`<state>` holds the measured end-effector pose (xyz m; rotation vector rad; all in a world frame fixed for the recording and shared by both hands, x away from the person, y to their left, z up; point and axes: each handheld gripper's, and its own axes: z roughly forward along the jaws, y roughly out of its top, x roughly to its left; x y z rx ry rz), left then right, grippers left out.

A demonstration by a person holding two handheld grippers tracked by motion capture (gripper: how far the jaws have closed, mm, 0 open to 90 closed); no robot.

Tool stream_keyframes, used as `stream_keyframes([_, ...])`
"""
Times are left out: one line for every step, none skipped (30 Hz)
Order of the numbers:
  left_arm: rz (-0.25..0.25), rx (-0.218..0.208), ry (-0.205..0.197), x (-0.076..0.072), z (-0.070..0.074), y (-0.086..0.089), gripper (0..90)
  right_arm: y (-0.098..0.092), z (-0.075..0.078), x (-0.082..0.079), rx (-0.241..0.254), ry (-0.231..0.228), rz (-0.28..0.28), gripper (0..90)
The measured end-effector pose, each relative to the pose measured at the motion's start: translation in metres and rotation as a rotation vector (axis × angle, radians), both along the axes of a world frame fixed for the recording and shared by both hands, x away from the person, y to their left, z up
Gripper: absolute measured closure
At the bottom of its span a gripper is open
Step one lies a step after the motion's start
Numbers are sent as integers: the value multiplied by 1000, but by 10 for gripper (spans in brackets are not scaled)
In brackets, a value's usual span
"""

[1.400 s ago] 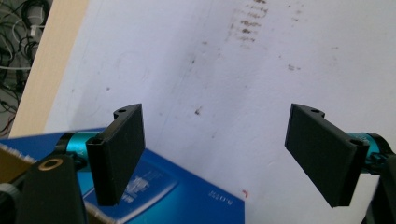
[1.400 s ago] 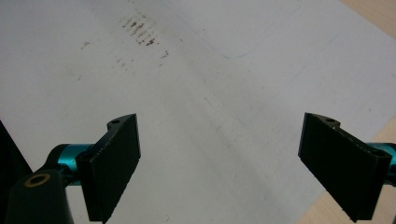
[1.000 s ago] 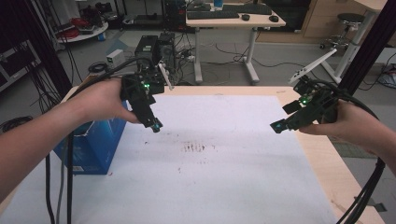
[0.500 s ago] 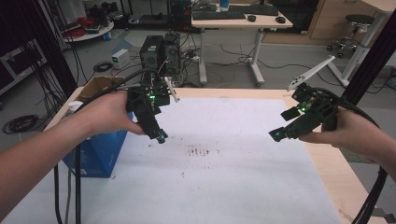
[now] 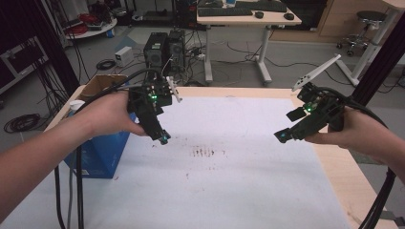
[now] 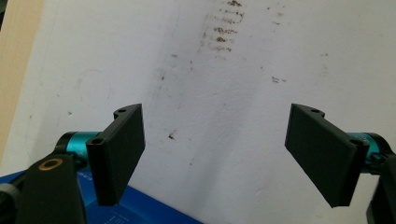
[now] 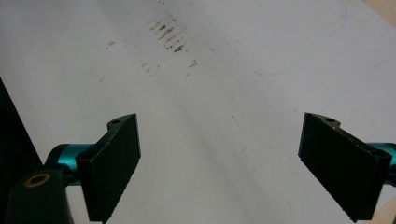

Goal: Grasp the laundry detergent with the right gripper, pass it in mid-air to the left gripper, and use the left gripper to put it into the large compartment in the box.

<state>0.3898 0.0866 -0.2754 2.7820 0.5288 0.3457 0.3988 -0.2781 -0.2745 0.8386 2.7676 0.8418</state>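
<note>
Over a white sheet (image 5: 229,181) that covers the wooden table, a person's hands hold two black grippers in the air. My left gripper (image 5: 162,138) hangs over the sheet's left part and points down and to the right. My right gripper (image 5: 282,136) hovers near the sheet's right edge, pointing down and to the left. In the left gripper view the left gripper (image 6: 217,156) has its jaws wide apart with bare sheet between them. The right gripper (image 7: 219,165) stands equally open in its own view, holding nothing. A patch of brown smudges (image 5: 203,151) marks the sheet between the two grippers.
A blue box (image 5: 102,152) stands at the table's left edge, with an open cardboard box (image 5: 98,83) behind it. Cables trail from both grippers. Bare wood (image 5: 344,176) runs along the right side. Beyond the table are a desk (image 5: 248,16) and computer towers (image 5: 167,47).
Both hands hover about where they were, with the jaws as wide as before. The high view itself has shifted slightly.
</note>
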Motion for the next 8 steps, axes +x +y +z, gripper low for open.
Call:
stream_keyframes([0, 0, 2, 0, 0, 0, 202, 0, 0, 0, 0, -1, 3, 124])
stream_keyframes([0, 1, 4, 0, 0, 0, 203, 0, 0, 0, -1, -1, 4, 124])
stream_keyframes([2, -4, 4, 0, 0, 0, 202, -1, 0, 0, -2, 1, 1, 124])
stream_keyframes([1, -6, 5, 0, 0, 0, 202, -1, 0, -1, -4, 4, -4, 124])
stream_keyframes([2, -7, 4, 0, 0, 0, 202, -1, 0, -1, -2, 4, 0, 124])
stream_keyframes([2, -7, 4, 0, 0, 0, 202, -1, 0, -1, -2, 4, 0, 124])
stream_keyframes([2, -7, 4, 0, 0, 0, 202, -2, 0, -1, -2, 5, -1, 124])
stream_keyframes([7, -11, 0, -1, 0, 1, 202, -2, 0, -1, -2, 5, -1, 124])
